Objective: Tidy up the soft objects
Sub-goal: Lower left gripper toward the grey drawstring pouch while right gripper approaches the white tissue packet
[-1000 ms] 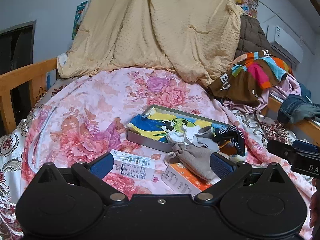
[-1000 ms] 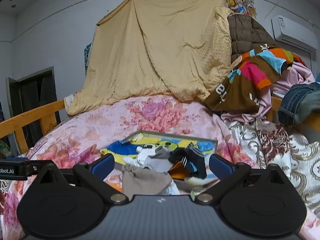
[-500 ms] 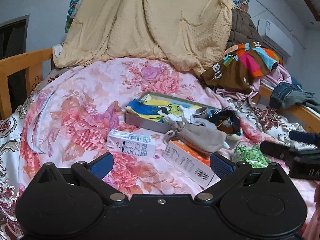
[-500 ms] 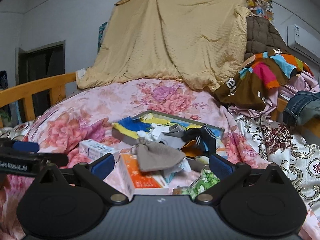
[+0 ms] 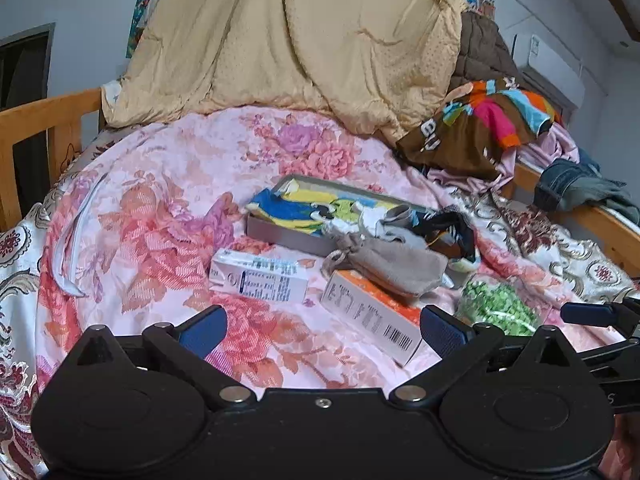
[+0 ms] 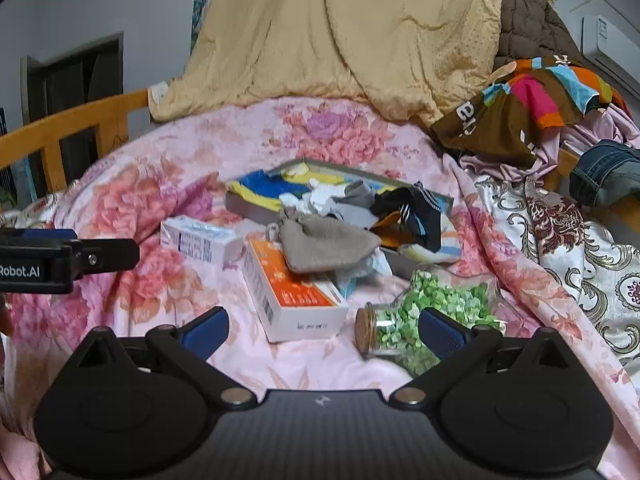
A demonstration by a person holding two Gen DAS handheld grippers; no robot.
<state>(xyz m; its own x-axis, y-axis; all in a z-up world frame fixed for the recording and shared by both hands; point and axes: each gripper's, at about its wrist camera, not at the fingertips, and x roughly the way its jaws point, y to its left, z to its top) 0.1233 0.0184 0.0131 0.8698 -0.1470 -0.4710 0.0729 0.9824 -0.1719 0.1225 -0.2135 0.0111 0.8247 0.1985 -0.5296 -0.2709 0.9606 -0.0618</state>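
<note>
A grey drawstring pouch [image 6: 326, 246] lay slumped at mid-frame, its gathered mouth to the left, resting partly on an orange-and-white carton. Just above it, a shallow grey tray [image 6: 250, 206] held a folded blue-and-yellow cartoon cloth [image 6: 260, 190]. White and grey socks [image 6: 340, 200] were heaped at the tray's right end, and a crumpled black striped sock [image 6: 416, 216] spilled over its right edge.

My left wrist camera looks forward from low over the near edge of the floral quilt [image 5: 160, 208]; my right wrist camera faces the same way from just right. Both share the grey tray [image 5: 280, 236] [image 6: 248, 206], orange box [image 5: 372, 312] [image 6: 296, 300], and far yellow blanket [image 5: 300, 40] [image 6: 340, 32].
</note>
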